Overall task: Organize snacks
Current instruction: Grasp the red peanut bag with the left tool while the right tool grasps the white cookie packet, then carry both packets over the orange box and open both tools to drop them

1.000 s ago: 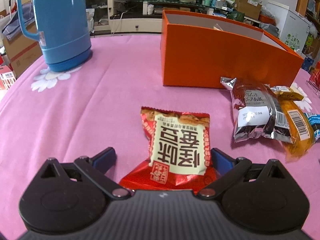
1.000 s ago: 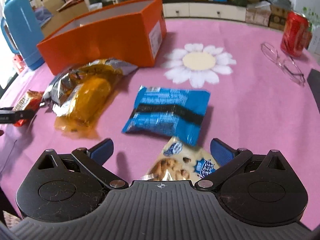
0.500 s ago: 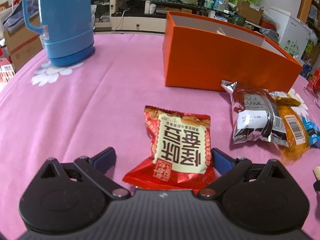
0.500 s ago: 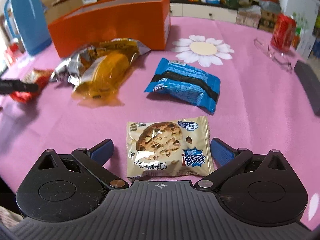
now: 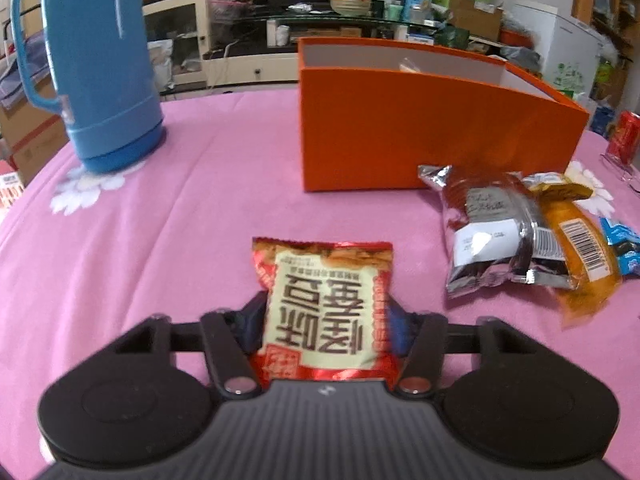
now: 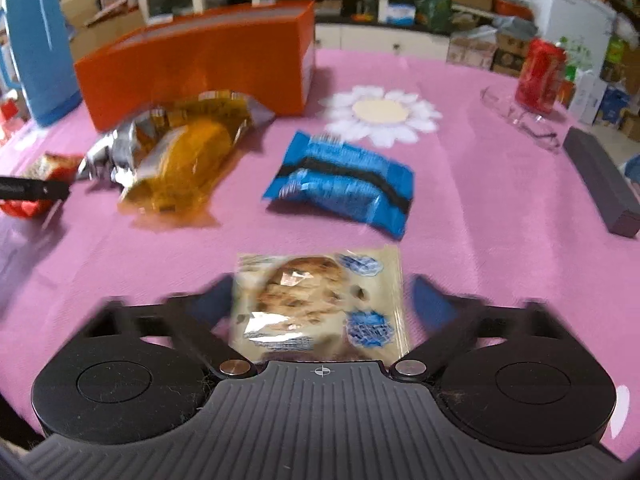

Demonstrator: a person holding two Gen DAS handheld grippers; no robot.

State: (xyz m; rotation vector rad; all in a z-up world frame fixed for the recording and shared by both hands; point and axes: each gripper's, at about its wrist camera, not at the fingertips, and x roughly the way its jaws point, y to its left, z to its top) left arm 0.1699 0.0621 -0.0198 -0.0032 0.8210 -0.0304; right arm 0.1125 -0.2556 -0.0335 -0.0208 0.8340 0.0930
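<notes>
— Pink cloth, soft and printed with white daisies, covers the whole counter (image 5: 168, 208). What stands biggest on it?

— An orange cardboard box (image 5: 420, 132), open-topped, toward the far edge. A blue plastic thermos jug (image 5: 100, 68) with a handle stands at the far left corner.

— And the snacks?

— Near the box's front wall lies a crinkled silver foil pack (image 5: 488, 232), overlapped by a clear wrapper with something orange-yellow inside (image 5: 580, 248). A glossy blue packet (image 6: 344, 184) lies near the middle, beside a printed daisy. On the right side: a red can (image 6: 540, 72), clear glasses (image 6: 520, 120), a dark grey bar (image 6: 600, 180).

— The left gripper (image 5: 326, 316)?

— Its fingers have just been closing; both now press the sides of a red foil pouch (image 5: 326, 304) with a cream label, at the near edge.

— The right gripper (image 6: 320, 304)?

— Its fingers have also been closing around a flat beige cookie packet (image 6: 320, 304), near edge. They are blurred; the left one looks against the packet, the right one stands just off it.
</notes>
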